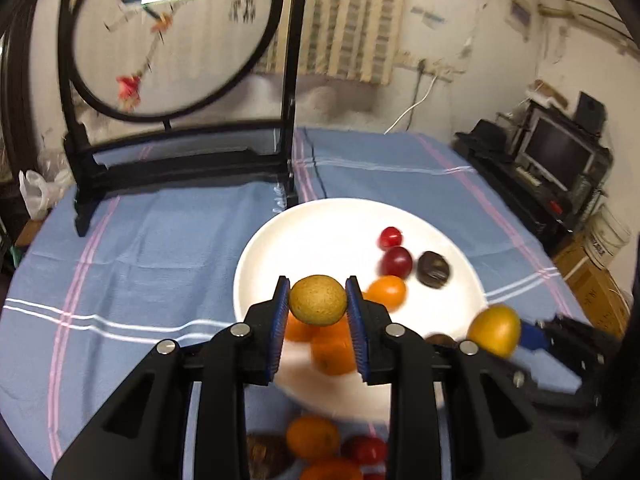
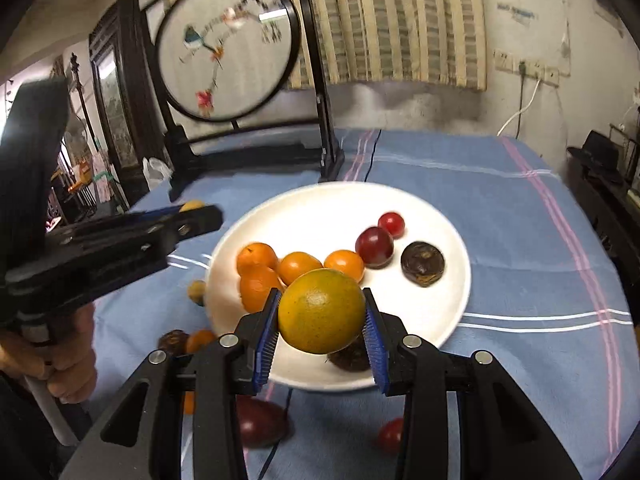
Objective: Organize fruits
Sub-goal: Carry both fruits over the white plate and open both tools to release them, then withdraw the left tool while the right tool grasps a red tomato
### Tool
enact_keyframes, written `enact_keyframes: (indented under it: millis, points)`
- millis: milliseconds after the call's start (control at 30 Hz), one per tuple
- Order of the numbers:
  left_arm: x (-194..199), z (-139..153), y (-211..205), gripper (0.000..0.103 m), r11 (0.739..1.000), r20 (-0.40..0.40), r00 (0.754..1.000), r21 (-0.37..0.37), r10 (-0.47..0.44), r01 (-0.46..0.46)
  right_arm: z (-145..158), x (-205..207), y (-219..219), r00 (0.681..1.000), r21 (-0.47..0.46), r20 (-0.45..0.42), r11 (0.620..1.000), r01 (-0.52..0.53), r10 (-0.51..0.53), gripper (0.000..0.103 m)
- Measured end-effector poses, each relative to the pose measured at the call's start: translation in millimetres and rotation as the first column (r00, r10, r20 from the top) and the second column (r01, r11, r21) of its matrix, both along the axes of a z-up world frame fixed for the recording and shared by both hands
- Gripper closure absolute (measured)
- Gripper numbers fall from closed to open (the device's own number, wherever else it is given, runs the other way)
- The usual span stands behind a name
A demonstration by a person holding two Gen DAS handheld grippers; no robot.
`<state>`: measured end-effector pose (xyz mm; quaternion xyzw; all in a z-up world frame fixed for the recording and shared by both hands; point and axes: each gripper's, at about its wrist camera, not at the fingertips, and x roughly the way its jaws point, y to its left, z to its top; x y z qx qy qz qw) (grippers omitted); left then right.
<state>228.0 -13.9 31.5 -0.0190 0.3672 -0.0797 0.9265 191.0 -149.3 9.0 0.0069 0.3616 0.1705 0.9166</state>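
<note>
Currently, left claw grips small, round, tan-yellow fruit; right claw grips large, yellow-green citrus. Both firm, light, roll-prone: clamp across widest girth.

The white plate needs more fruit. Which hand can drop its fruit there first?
Probably the right. The right gripper holds its yellow-green citrus over the white plate; the left gripper seems beside the rim.

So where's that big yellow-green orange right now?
In the right wrist view, the orange sits low in the centre, clamped in the right hand-held gripper, above the near rim of the white plate.
</note>
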Motion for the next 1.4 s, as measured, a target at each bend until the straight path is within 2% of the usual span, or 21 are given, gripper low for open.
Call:
enact_keyframes:
  millis: [200, 233, 267, 300, 333, 400, 567, 667, 800, 933, 1100, 1167, 1267, 1400]
  points:
    - [35, -29, -8, 0.075, 0.999, -0.08, 0.996, 0.034, 0.032, -0.029, -29, 33, 13, 0.997, -0.043, -0.079, 0.999, -0.007, 0.003, 0.062]
    - [36, -32, -9, 0.072, 0.999, -0.082, 0.996, 0.042, 0.036, -0.032, -32, 35, 15, 0.996, -0.047, -0.089, 0.999, -0.011, 0.007, 0.06]
    - [36, -33, -11, 0.065, 0.998, -0.078, 0.996, 0.049, 0.04, -0.037, -34, 37, 17, 0.996, -0.05, -0.093, 0.999, -0.02, 0.015, 0.052]
    - [35, -34, -12, 0.048, 0.997, -0.072, 0.996, 0.054, 0.05, -0.046, -33, 36, 18, 0.996, -0.052, -0.084, 0.999, -0.017, 0.013, 0.044]
    - [32, -33, -11, 0.038, 0.997, -0.063, 0.996, 0.053, 0.057, -0.053, -31, 34, 18, 0.998, -0.052, -0.068, 0.999, -0.011, 0.007, 0.044]
    - [25, -30, -10, 0.035, 0.998, -0.046, 0.997, 0.041, 0.055, -0.053, -27, 29, 17, 0.999, -0.047, -0.05, 0.999, -0.015, 0.013, 0.044]
    - [4, -24, -6, 0.03, 0.998, -0.064, 0.997, 0.039, 0.046, -0.044, -17, 13, 8, 0.999, -0.035, -0.043, 0.999, -0.011, 0.009, 0.043]
    - [-13, -18, -1, 0.018, 0.998, -0.056, 0.997, 0.048, 0.054, -0.052, -11, -2, -1, 1.0, -0.036, -0.021, 0.999, 0.0, -0.001, 0.036]
    - [-39, -17, 5, 0.015, 0.998, -0.075, 0.995, 0.032, 0.059, -0.056, -11, -19, -21, 0.999, -0.024, -0.027, 0.999, 0.036, -0.037, 0.036]
    - [-68, -26, 14, 0.013, 0.997, -0.097, 0.992, -0.006, 0.078, -0.079, -19, -35, -35, 0.996, -0.03, -0.068, 0.998, 0.055, -0.057, 0.036]
    - [-96, -42, 20, 0.013, 0.998, -0.124, 0.99, -0.015, 0.066, -0.069, -37, -57, -45, 0.991, -0.08, -0.109, 0.994, 0.069, -0.077, 0.036]
    - [-105, -47, 25, 0.013, 0.997, -0.129, 0.989, -0.017, 0.078, -0.081, -44, -59, -47, 0.987, -0.089, -0.131, 0.993, 0.082, -0.093, 0.036]
    - [-111, -53, 31, 0.013, 0.995, -0.147, 0.988, -0.07, 0.055, -0.066, -52, -56, -46, 0.981, -0.094, -0.162, 0.991, 0.095, -0.109, 0.036]
    - [-113, -59, 36, 0.013, 0.996, -0.162, 0.985, -0.062, 0.058, -0.069, -55, -49, -43, 0.979, -0.098, -0.153, 0.988, 0.119, -0.133, 0.038]
